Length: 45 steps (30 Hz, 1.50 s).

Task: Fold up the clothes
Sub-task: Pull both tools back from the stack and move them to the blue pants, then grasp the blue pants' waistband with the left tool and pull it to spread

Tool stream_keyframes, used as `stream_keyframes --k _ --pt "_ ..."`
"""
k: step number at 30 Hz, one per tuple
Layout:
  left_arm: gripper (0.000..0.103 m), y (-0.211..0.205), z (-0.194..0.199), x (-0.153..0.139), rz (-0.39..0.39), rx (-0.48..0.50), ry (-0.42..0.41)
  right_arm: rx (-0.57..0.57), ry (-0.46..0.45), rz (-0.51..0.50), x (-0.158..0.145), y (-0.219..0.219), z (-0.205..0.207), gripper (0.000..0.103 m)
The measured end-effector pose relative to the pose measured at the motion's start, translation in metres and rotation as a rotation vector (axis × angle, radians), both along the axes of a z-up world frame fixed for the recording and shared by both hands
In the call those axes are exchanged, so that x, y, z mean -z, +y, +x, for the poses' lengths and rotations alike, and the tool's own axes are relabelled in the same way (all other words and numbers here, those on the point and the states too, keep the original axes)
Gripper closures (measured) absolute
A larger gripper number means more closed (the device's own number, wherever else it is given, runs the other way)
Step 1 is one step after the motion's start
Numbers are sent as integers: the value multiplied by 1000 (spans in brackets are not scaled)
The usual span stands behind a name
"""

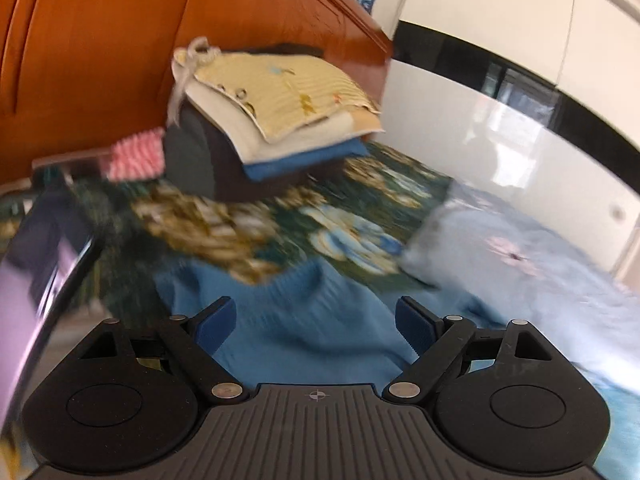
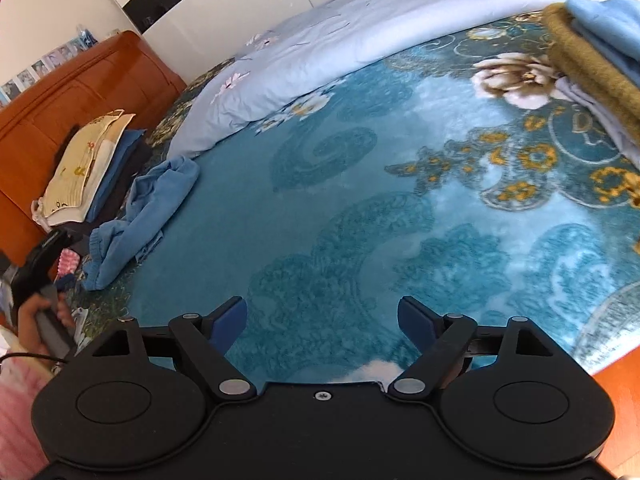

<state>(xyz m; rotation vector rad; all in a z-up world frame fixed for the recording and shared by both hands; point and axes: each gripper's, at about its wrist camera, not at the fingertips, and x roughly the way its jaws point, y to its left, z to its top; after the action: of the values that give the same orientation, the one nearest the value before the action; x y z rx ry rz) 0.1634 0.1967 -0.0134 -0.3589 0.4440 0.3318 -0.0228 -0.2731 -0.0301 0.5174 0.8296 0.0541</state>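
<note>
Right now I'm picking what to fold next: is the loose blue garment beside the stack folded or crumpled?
Crumpled: the loose blue garment lies bunched in uneven ridges beside the neat stack of folded clothes.

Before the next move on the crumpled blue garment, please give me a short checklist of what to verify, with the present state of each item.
1. Left gripper jaws open and holding nothing: ok.
2. Right gripper jaws open and holding nothing: ok.
3. Blue garment within sight of both cameras: ok; it lies crumpled on the floral bedspread, unfolded.
4. Left gripper lined up over the garment: ok, the cloth fills the space ahead of its jaws, but the left view is blurred.
5. Edges or corners of the garment found for a grasp: cannot tell, it is bunched.
6. Folded stack by the wooden headboard kept apart from the garment: ok.
</note>
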Motion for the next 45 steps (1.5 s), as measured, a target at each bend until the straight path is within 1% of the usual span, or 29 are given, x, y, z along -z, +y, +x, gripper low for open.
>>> stream_keyframes --k 1,2,4,6,7,8,9,11,12,13,14,15,18,20,22,24,26,28,31,34,37,42,45 --pt "0 1 8 2 9 -14 4 -4 6 -1 2 2 4 20" --pt "1 1 15 5 17 -28 7 -9 14 -4 4 4 8 20" --pt "3 0 27 8 32 0 12 -19 29 -7 7 6 14 19" --pt "16 -3 37 16 33 42 10 -28 38 -9 10 6 19 19" --pt "35 -5 42 19 33 64 9 -27 41 -13 11 6 21 19" --pt "51 -8 44 20 27 87 14 -25 45 -16 12 5 22 19" --pt "56 -12 46 22 23 95 28 -18 51 -17 13 4 23 19" --pt "79 -17 48 26 18 101 46 -1 67 -11 17 0 25 19" --pt "84 -20 47 27 16 100 49 7 71 -4 19 -2 25 19" --pt "93 -22 47 29 14 99 52 15 74 5 20 -3 24 19" --pt "95 -24 46 31 12 98 55 21 77 14 21 -5 23 19" --pt "96 -27 44 31 11 107 55 24 79 19 22 -6 22 19" --pt "96 -33 38 30 -5 176 73 27 81 25 24 -7 20 19" --pt "96 -38 27 26 -40 230 56 24 79 35 24 -8 19 19" --pt "96 -48 11 17 -78 303 19 16 75 40 23 -6 19 19" --pt "96 -66 -6 7 -75 383 -8 1 69 45 21 -4 18 19" --pt "96 -90 -22 0 -64 477 -15 -10 59 54 20 -2 16 19" --pt "96 -116 -38 -4 -80 570 -19 -21 46 66 17 1 13 19" --pt "96 -149 -62 -8 -153 689 -10 -40 30 67 13 3 5 19" --pt "96 -185 -87 -9 -241 794 10 -29 14 65 9 -3 -5 19" --pt "96 -224 -113 -5 -272 894 46 11 2 80 6 -15 -15 19" --pt "96 -274 -149 -1 -252 1058 99 84 -15 124 7 -39 -33 19" --pt "95 -294 -168 4 -199 1112 135 121 -16 146 12 -51 -42 19"
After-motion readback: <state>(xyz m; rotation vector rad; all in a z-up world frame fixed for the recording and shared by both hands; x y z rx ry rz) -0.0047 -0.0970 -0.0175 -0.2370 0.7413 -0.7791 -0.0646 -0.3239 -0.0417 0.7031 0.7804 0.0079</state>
